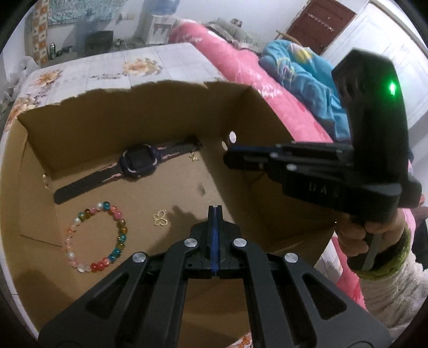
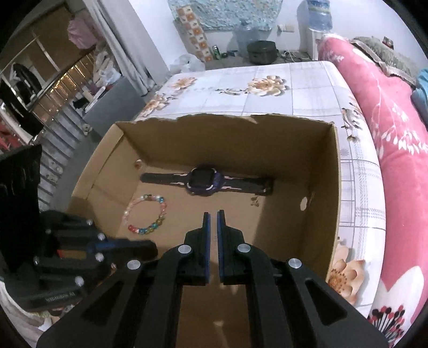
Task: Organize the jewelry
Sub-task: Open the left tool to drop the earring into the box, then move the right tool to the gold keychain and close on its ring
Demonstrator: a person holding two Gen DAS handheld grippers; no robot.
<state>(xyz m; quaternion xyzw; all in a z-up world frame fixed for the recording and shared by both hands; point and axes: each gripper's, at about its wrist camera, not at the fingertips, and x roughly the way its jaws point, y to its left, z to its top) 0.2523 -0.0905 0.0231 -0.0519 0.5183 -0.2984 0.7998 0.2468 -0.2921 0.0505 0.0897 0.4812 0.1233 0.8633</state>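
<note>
An open cardboard box stands on the flowered table. On its floor lie a dark purple watch, a multicoloured bead bracelet, a gold butterfly charm and a small gold piece by the far wall. My left gripper is shut and empty above the box floor near the charm. My right gripper hovers over the box with a narrow gap between its pads, empty; it also shows in the left wrist view.
The table has a floral cloth. A pink bed with a blue blanket runs along the right. A water dispenser, a dark pot and shelves stand beyond the table.
</note>
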